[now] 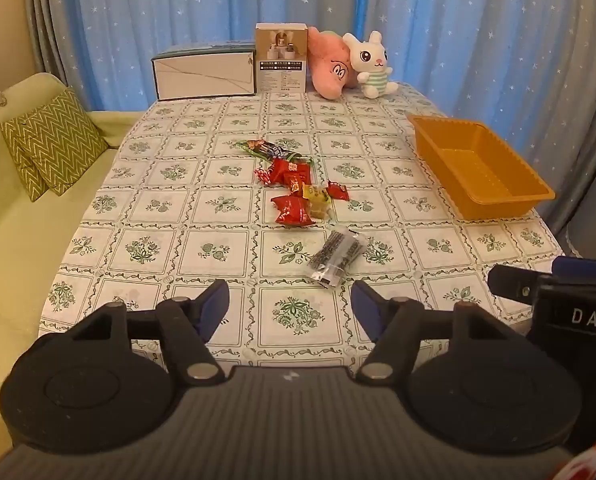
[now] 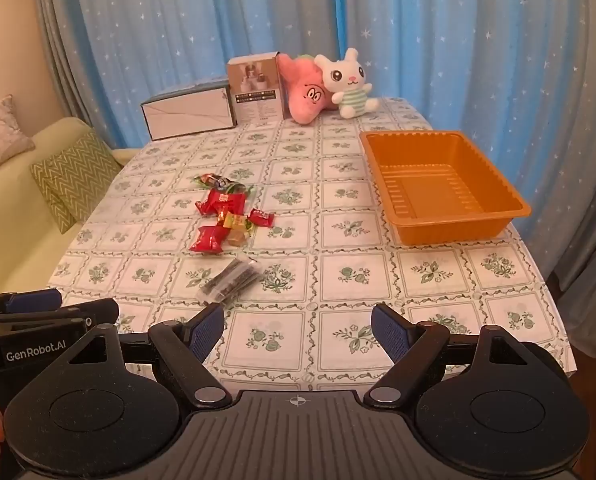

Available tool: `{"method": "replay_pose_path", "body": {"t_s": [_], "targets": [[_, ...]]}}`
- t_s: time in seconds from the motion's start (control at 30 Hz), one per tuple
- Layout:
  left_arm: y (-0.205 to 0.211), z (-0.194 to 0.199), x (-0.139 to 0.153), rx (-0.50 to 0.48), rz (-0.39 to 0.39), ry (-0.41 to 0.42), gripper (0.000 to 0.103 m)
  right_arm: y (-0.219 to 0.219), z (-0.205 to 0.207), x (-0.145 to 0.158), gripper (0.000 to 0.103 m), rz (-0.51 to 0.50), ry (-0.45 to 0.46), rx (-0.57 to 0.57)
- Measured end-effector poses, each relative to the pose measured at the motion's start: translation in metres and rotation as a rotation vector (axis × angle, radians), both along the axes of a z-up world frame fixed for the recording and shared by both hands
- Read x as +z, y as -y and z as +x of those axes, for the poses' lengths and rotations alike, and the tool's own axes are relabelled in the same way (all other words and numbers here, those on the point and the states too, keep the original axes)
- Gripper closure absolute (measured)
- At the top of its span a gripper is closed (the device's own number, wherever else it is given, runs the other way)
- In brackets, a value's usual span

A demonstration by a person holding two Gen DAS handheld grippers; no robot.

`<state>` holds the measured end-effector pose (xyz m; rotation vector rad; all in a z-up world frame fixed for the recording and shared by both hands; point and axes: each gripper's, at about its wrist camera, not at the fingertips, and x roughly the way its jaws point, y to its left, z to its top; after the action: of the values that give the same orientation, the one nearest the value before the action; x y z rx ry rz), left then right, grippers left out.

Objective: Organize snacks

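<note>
Several snack packets lie in the middle of the table: a green-ended packet (image 1: 268, 149) (image 2: 218, 182), red packets (image 1: 292, 209) (image 2: 209, 239), a yellow candy (image 1: 317, 196) (image 2: 237, 222), and a clear bag of dark sticks (image 1: 336, 257) (image 2: 231, 280) nearest me. An empty orange tray (image 1: 534, 176) (image 2: 514, 204) sits at the right. My left gripper (image 1: 290, 306) is open and empty over the near table edge. My right gripper (image 2: 296, 326) is open and empty, beside the left one, which also shows in the right wrist view (image 2: 58, 312).
A white box (image 1: 204, 74), a small carton (image 1: 282, 58), a pink plush (image 1: 332, 70) and a white rabbit plush (image 1: 372, 66) stand at the table's far edge. A sofa with a green cushion (image 1: 54, 144) is at the left. Blue star curtains hang behind.
</note>
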<state>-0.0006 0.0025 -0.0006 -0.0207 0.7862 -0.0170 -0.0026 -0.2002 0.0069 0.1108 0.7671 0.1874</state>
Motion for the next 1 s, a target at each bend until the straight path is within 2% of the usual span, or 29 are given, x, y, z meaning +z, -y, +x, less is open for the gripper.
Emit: {"method": "replay_pose_path", "body": {"t_s": [0.1,0.23,1.0], "targets": [[-0.0039,0.0000,-0.0013,0.003,-0.019,-0.004,0.039,-0.0005,-0.0002,0.0000,0.022,-0.003,-0.001,0.000],[-0.0017,0.0004,0.0021,0.012,0.020,0.006,0.039,-0.0002,-0.0001,-0.0008,0.022,-0.004,-0.001,-0.003],[0.0018,0.0019,0.0019,0.008,0.020,0.007,0.039,-0.0004,0.0005,-0.0025,0.022,-0.010,-0.002,-0.001]]}}
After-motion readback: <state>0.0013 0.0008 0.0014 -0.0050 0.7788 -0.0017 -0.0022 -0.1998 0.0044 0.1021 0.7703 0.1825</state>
